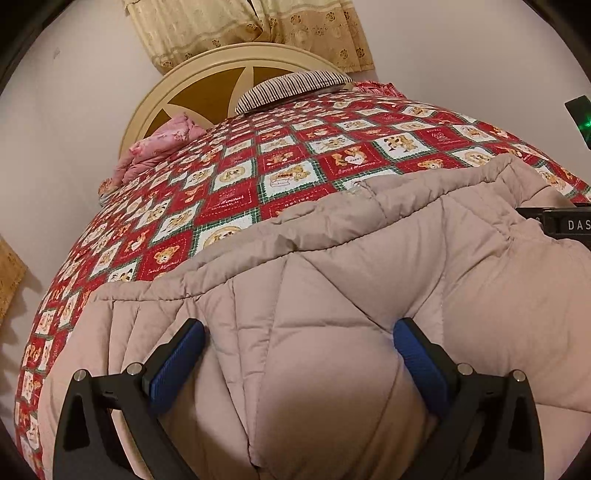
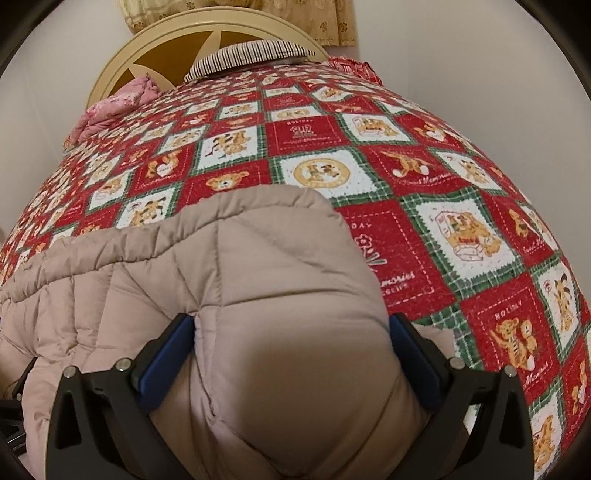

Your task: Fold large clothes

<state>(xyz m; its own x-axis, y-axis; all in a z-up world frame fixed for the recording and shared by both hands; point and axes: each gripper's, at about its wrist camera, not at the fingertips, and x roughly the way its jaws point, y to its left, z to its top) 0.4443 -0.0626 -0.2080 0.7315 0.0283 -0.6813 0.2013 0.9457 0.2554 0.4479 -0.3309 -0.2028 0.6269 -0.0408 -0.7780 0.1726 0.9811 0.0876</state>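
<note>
Beige quilted coat (image 1: 369,280) lies spread on the bed (image 1: 236,192), near edge bunched toward both cameras. Left gripper (image 1: 299,354) and right gripper (image 2: 291,347) each have fingers set wide with a puffy fold bulging between them — whether they bite is unclear. Best to take thick, matching handfuls — then lift both evenly toward the far hem.

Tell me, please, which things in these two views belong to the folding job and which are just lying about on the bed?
Part of the job:
- beige quilted coat
- left hand-held gripper, fingers apart astride the coat
- right hand-held gripper, likewise

Just lying about:
- teddy-bear bedspread
- striped pillow
- pink bedding
- headboard
- curtain
</note>
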